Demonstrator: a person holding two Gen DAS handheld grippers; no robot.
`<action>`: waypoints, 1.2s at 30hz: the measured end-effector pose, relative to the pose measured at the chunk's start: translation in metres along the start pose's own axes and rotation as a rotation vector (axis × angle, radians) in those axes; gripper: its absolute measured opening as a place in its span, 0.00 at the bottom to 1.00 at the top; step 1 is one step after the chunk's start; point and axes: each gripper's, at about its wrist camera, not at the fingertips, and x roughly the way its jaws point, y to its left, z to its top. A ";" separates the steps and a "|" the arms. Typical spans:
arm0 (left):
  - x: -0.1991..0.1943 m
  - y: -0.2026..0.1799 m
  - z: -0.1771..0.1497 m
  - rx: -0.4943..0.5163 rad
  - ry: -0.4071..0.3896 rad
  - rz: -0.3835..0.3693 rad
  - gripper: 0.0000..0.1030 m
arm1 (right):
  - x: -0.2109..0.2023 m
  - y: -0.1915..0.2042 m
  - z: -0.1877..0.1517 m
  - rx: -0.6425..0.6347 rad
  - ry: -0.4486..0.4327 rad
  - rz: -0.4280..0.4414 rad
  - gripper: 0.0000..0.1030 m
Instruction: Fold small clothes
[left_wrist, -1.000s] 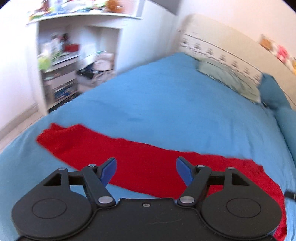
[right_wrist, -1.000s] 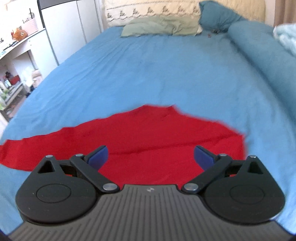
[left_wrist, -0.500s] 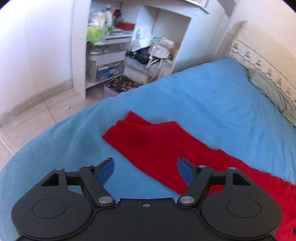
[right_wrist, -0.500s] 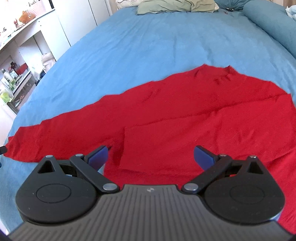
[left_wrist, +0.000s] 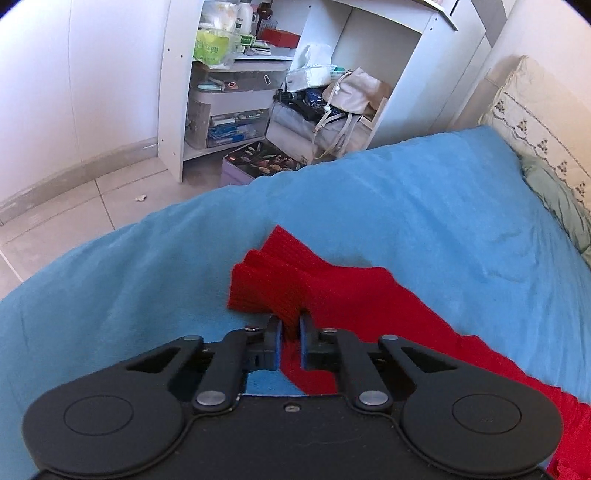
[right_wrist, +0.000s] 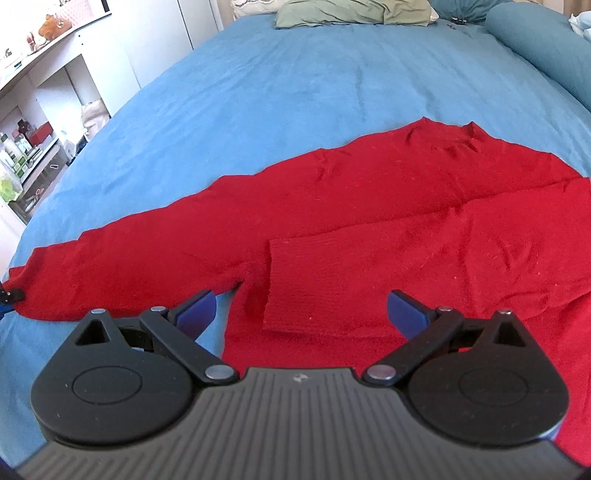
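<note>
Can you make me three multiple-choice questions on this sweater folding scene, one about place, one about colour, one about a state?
1. Where does the sweater lie?
A. on the floor
B. on the bed
C. on a shelf

2. What colour is the sweater?
A. red
B. green
C. white

3. How are the left tongs?
A. wide open over the sheet
B. shut on nothing
C. shut on the sweater's cuff

Answers:
1. B, the sweater is spread across the blue sheet of the bed.
2. A, the whole knit is red in both views.
3. C, the blue fingers pinch the bunched cuff, while the right tongs are open above the folded sleeve.
</note>
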 end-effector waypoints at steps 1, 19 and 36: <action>-0.004 -0.005 0.001 0.015 -0.009 0.013 0.08 | 0.000 -0.002 0.000 0.004 -0.006 0.001 1.00; -0.159 -0.319 -0.098 0.721 -0.169 -0.384 0.07 | -0.081 -0.158 0.059 0.144 -0.163 -0.001 1.00; -0.096 -0.430 -0.346 0.994 0.134 -0.509 0.38 | -0.067 -0.338 0.024 0.336 -0.019 -0.048 1.00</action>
